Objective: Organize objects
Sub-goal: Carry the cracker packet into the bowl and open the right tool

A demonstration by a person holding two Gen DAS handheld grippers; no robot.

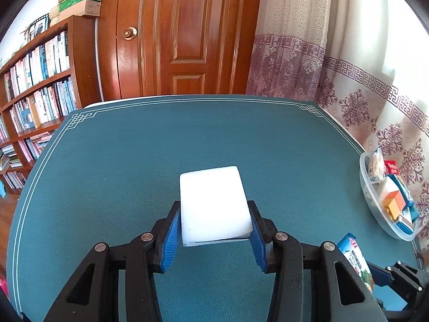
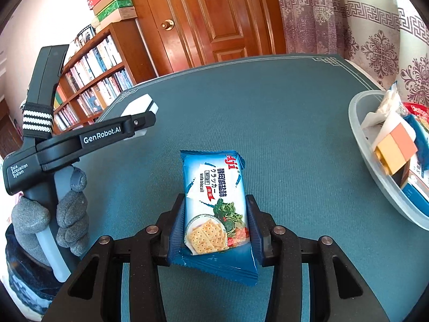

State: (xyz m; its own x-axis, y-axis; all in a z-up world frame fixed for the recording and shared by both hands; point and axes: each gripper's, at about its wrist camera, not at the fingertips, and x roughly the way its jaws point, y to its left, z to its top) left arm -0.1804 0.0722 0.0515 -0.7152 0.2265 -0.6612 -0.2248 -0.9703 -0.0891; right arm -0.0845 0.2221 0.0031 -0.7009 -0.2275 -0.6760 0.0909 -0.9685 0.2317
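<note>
Where the table (image 2: 268, 102) ends, a bowl (image 2: 359, 112) holds snack packets (image 2: 396, 150).

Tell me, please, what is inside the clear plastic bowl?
The clear plastic bowl holds snack packets: a white wrapper, an orange and yellow box, blue packs, something red. Whatever lies beneath them is covered.

We saw the bowl (image 2: 380, 177) cut off by the right edge in the right wrist view, its packets overlapping so that we could not count them. The left gripper (image 2: 139, 123) covered most of the white block (image 2: 139, 104) there. In the left wrist view only a corner of the cracker packet (image 1: 354, 257) showed behind a gripper finger. The book (image 1: 40, 61) spines were too small to read.
</note>
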